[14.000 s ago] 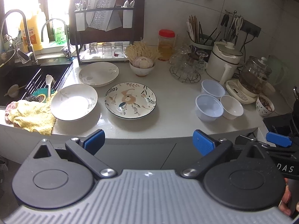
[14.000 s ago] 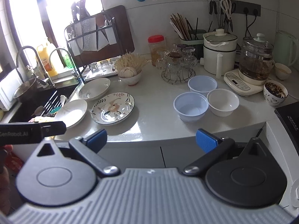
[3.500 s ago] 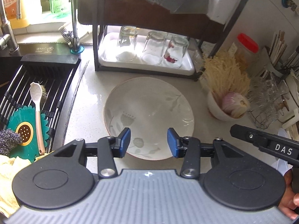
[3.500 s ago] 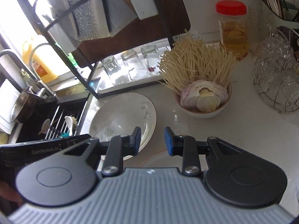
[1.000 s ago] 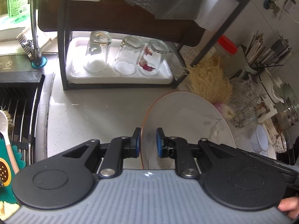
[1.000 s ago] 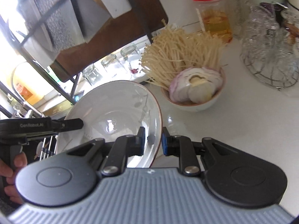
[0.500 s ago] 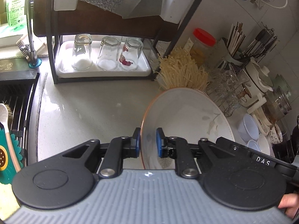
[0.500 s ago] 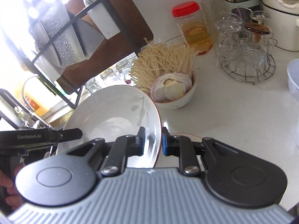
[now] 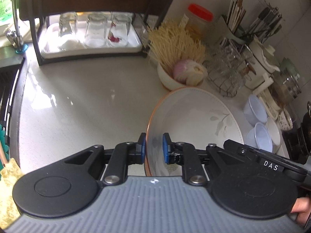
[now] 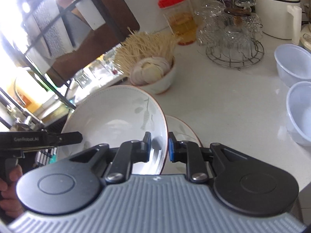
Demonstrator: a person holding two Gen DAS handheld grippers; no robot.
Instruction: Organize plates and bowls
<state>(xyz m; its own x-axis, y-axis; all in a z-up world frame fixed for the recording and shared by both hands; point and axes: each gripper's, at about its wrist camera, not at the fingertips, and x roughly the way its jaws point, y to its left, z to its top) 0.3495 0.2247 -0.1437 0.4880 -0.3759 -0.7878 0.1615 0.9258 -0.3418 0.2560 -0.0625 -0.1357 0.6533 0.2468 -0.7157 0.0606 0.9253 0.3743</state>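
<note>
- Left tool (image 9: 154, 148) pinches one rim of a white plate (image 9: 194, 120), right tool (image 10: 159, 147) the opposite rim.
- Plate is held tilted above the tabletop (image 9: 81, 101), over another plate (image 10: 184, 134).

white letters "das" stand on the black body of the right gripper (image 9: 270, 165), seen from the left wrist view. faint grey lettering "genrobot.ai" stands on the black body of the left gripper (image 10: 27, 138), seen from the right wrist view. the green bottle label (image 9: 4, 3) is too blurred to read.
</note>
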